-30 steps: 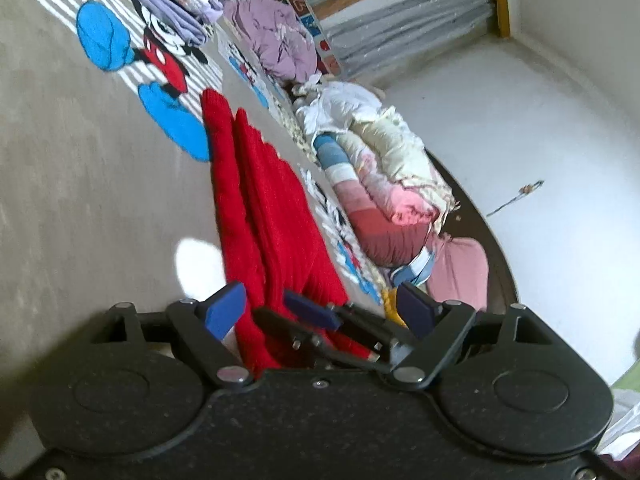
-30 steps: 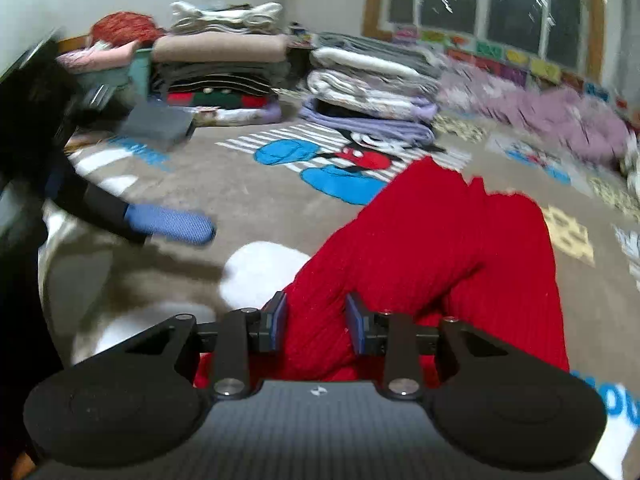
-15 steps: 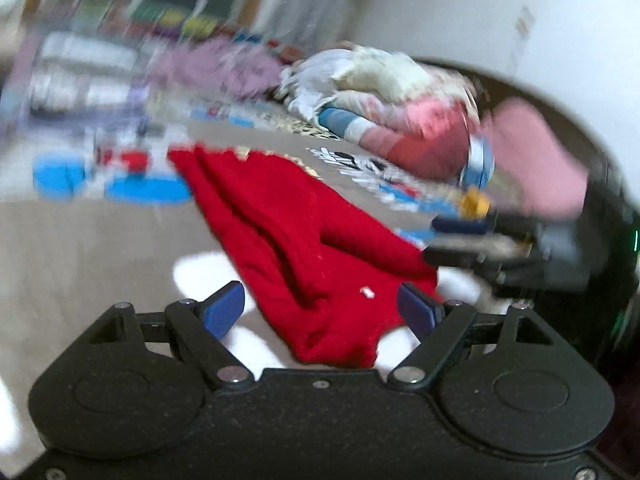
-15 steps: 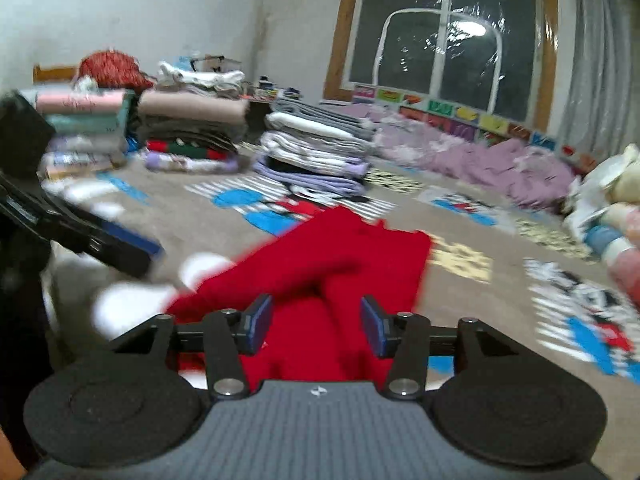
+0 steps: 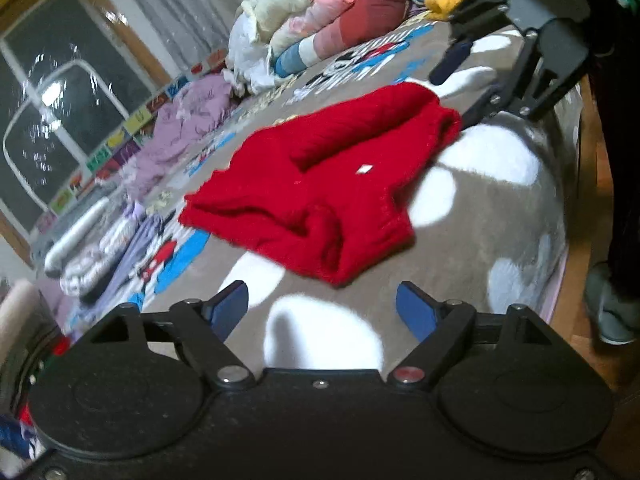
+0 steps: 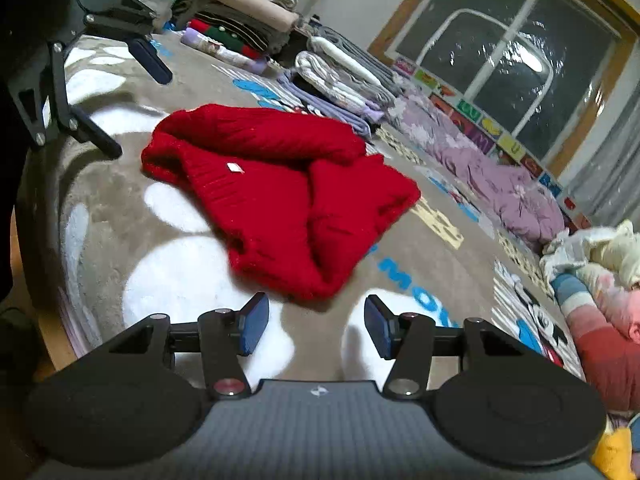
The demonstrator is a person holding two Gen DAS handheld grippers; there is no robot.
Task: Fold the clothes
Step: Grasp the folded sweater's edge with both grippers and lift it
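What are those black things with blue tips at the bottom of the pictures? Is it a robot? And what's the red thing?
No robot: a person holds a pinching tool, called a gripper, in each hand. A small camera rides on each, so one picture looks out from the left gripper and the other from the right gripper. The blue tips are their fingers. Both are open and hold nothing. The red thing is a knitted sweater, folded up, lying on a cartoon-patterned blanket. Folded clothes are stacked behind it.
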